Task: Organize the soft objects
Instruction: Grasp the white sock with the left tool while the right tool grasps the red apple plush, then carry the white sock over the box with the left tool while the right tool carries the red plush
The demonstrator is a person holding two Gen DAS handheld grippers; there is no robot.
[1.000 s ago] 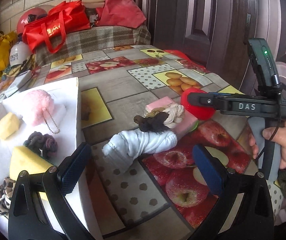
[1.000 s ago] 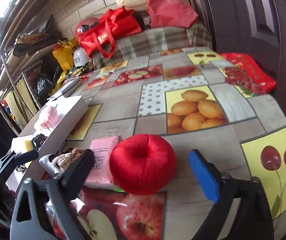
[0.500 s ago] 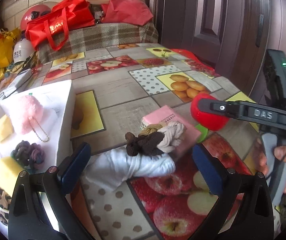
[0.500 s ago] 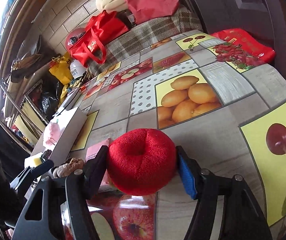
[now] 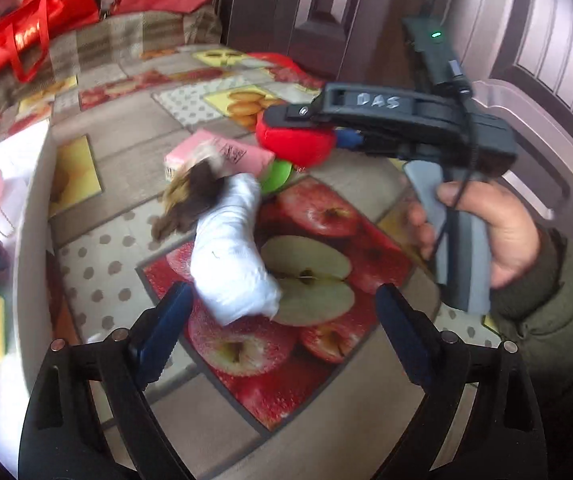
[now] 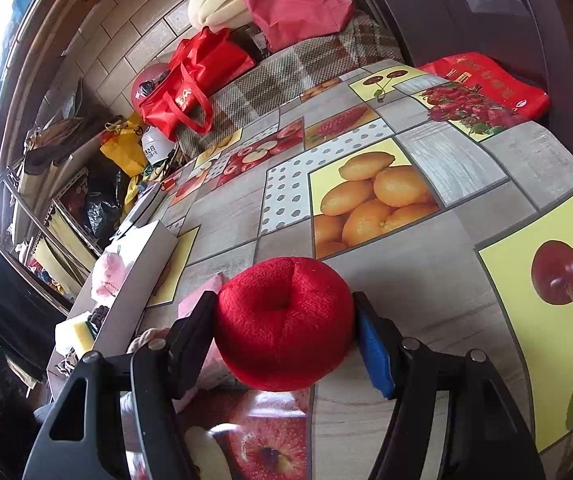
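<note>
Red plush apple is clamped in the right tongs over the counter, but it's squishy and could pop out. Left tongs, apart but just been narrowing, straddle the white sock bundle and might snag only a loose fold.

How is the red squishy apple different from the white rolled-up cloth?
The red plush apple is round; the white rolled cloth is long like a tube. The apple is squeezed between the right gripper fingers; the cloth lies loose on the tablecloth, just ahead of the open left gripper. Both look soft, and neither is in the white box yet.
</note>
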